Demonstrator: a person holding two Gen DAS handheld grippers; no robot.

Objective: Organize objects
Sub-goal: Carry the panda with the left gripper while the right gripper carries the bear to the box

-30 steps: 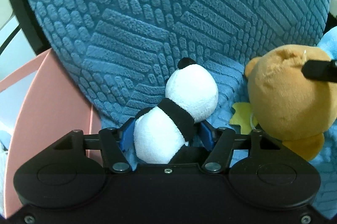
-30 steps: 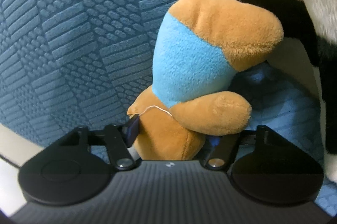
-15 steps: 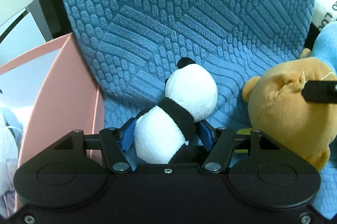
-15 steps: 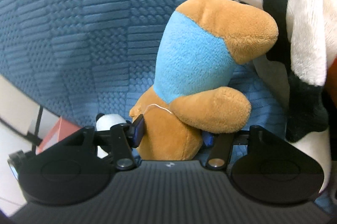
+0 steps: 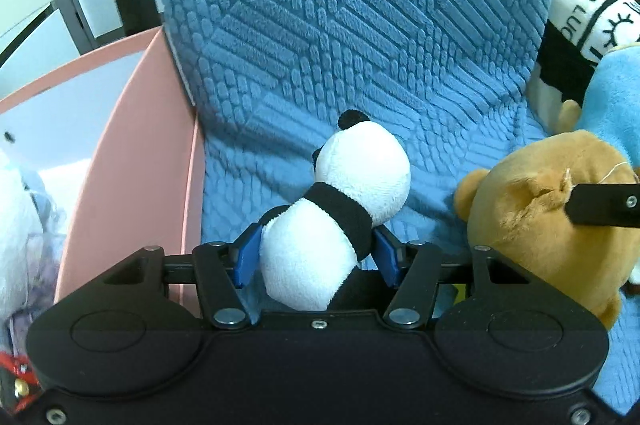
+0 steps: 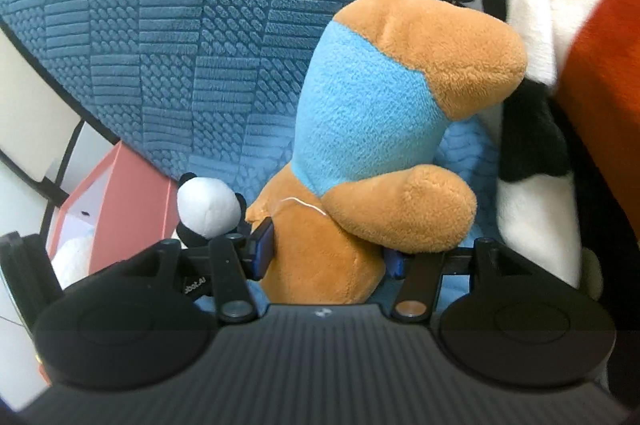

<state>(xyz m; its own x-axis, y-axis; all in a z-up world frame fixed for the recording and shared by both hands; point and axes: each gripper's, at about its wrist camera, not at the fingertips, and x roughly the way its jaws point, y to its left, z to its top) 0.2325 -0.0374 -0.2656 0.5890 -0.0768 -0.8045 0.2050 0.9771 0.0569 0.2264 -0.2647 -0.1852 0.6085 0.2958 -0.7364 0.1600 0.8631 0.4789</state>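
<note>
My left gripper (image 5: pixel 316 257) is shut on a small black-and-white panda plush (image 5: pixel 340 213), held by its body with the head pointing forward over the blue seat. The panda also shows in the right wrist view (image 6: pixel 208 207). My right gripper (image 6: pixel 328 257) is shut on a brown bear plush in a light blue shirt (image 6: pixel 372 129), gripped at its head so the legs stick up. The bear also shows at the right of the left wrist view (image 5: pixel 536 209), with a right gripper finger (image 5: pixel 604 205) pressing on it.
A textured blue chair cushion (image 5: pixel 352 17) fills the background. A pink box (image 5: pixel 136 161) stands open to the left, with a white plush (image 5: pixel 16 225) in it. A large white, black and orange plush (image 6: pixel 540 5) leans at the right.
Both grippers have pulled back and up from the seat, each with its plush. The pink box has come further into both views.
</note>
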